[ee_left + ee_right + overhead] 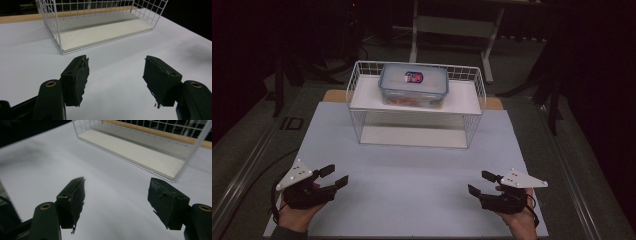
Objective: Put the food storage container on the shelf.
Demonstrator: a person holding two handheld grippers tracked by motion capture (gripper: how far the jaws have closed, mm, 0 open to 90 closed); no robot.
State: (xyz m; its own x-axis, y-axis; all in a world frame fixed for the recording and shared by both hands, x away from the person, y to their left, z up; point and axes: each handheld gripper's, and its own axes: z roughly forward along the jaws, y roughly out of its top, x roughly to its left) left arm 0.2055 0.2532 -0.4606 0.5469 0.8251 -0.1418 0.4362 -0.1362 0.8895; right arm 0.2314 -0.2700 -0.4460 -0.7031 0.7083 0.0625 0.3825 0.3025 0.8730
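With both hands parked at the near edge of the mat (412,170), nothing is in my grip yet: left gripper (334,176) has its jaws spread wide and empty, right gripper (482,182) likewise, bare mat between the pads in both gripper views. Box (413,85) sits lid-on on the top shelf of the wire rack (354,90), roughly centred, well apart from both grippers. Lower shelf (105,32) is bare. My read: wide jaws suit a two-sided grab, since the box looks too broad for one gripper to span, so one gripper per short end seems the plan. Rack's raised wire rim means the box likely has to lift clear before it comes forward. Symmetric start either side of the rack gives each hand a straight run in. Risk: smooth lid and walls, pads could slip.
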